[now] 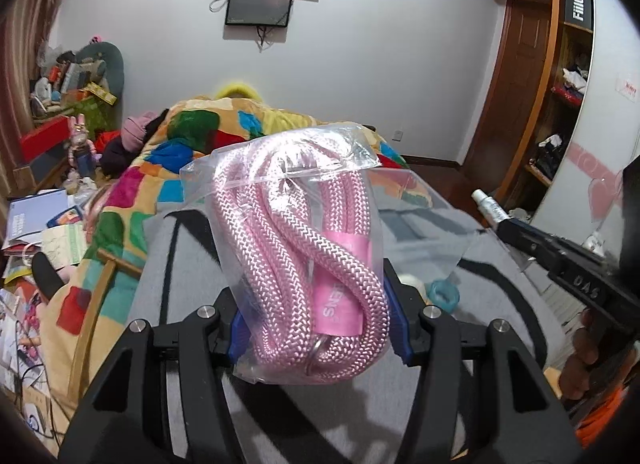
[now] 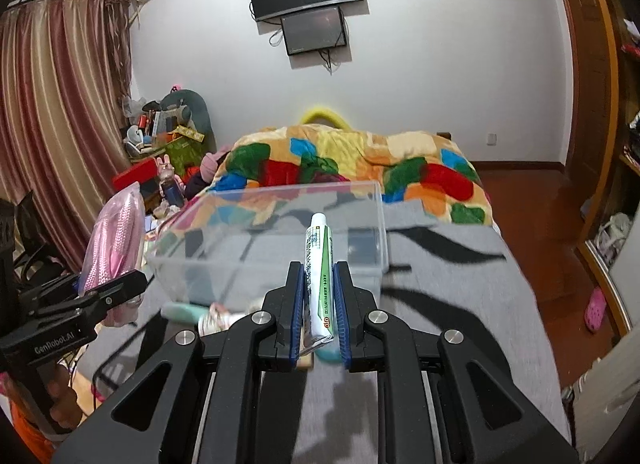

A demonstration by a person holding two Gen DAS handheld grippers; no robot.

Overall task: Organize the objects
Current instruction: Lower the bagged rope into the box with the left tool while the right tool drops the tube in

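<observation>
My left gripper (image 1: 316, 328) is shut on a clear plastic bag of pink rope (image 1: 296, 248) and holds it up above the grey bed cover. The bag also shows at the left of the right wrist view (image 2: 114, 240). My right gripper (image 2: 318, 304) is shut on a white and green tube (image 2: 318, 280), which points up and forward. The tube's tip shows in the left wrist view (image 1: 486, 203). A clear plastic box (image 2: 376, 223) stands on the cover just beyond the right gripper.
A teal item (image 2: 182, 312) and small items lie on the grey cover (image 2: 460, 304) in front of the box. A blue ring (image 1: 442, 294) lies under the bag. A colourful quilt (image 2: 360, 159) covers the far bed. Clutter lies at the left, shelves (image 1: 568, 95) at the right.
</observation>
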